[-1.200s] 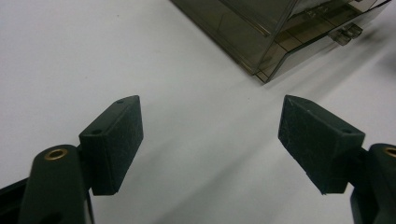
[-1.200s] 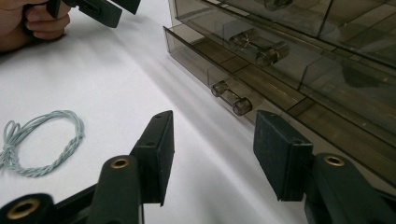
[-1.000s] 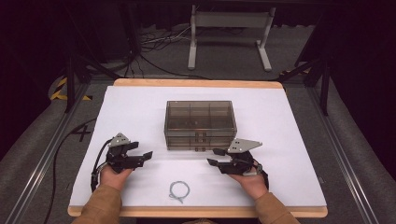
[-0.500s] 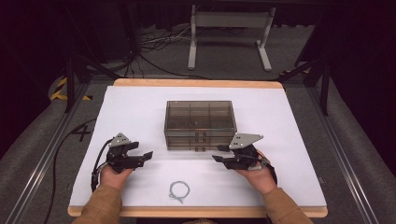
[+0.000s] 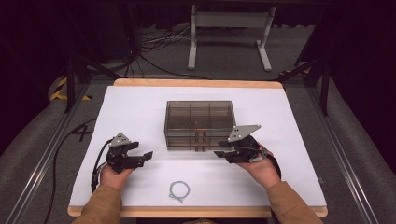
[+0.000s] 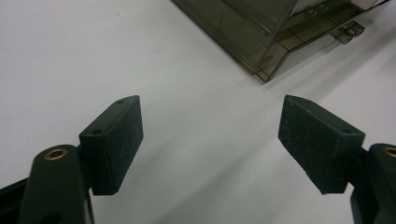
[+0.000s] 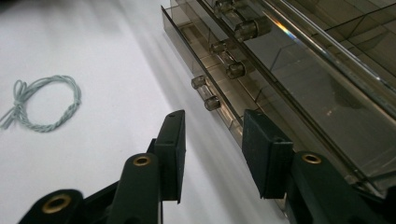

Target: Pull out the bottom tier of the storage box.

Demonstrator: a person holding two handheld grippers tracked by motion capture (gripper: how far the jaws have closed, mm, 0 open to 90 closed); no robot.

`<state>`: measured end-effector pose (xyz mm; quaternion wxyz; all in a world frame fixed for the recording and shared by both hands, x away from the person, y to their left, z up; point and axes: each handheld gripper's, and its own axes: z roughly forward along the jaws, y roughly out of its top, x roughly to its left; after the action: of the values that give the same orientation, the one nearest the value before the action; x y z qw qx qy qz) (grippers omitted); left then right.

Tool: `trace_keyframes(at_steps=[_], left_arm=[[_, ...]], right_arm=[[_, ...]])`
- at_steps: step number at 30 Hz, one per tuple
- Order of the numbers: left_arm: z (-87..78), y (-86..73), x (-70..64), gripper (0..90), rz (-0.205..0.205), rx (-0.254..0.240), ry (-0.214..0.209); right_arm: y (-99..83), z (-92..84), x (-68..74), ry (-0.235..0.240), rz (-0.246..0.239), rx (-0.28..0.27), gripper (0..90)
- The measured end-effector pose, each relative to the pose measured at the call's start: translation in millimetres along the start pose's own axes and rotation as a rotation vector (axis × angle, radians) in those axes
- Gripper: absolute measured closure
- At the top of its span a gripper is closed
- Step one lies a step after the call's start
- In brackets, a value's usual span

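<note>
Smoky clear plastic compartment box [image 5: 200,122] sits mid-table on white mat, latches facing person. R gripper [image 7: 212,140] just beside its front latch, jaws part-apart, closing, nothing between (lining up on latch, prob.). L gripper [image 6: 210,133] wide apart, empty, parked near box corner.

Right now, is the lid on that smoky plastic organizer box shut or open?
Shut. The lid lies flat on the organizer box in the high view, and the right gripper view shows the front latches down against its front wall.
</note>
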<state>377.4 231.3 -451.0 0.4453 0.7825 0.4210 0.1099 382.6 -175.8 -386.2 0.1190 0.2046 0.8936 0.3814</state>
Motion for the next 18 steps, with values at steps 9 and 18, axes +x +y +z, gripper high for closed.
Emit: trace_keyframes(at_steps=[9, 18], left_arm=[[0.0, -0.1, 0.0, 22.8, -0.001, 0.0, 0.001], [-1.2, -1.1, 0.0, 22.6, -0.003, 0.0, 0.001]], right_arm=[[8.8, -1.7, -0.4, -0.039, -0.079, 0.081, 62.1], [15.6, 0.1, -5.0, -0.017, -0.1, 0.138, 62.2]])
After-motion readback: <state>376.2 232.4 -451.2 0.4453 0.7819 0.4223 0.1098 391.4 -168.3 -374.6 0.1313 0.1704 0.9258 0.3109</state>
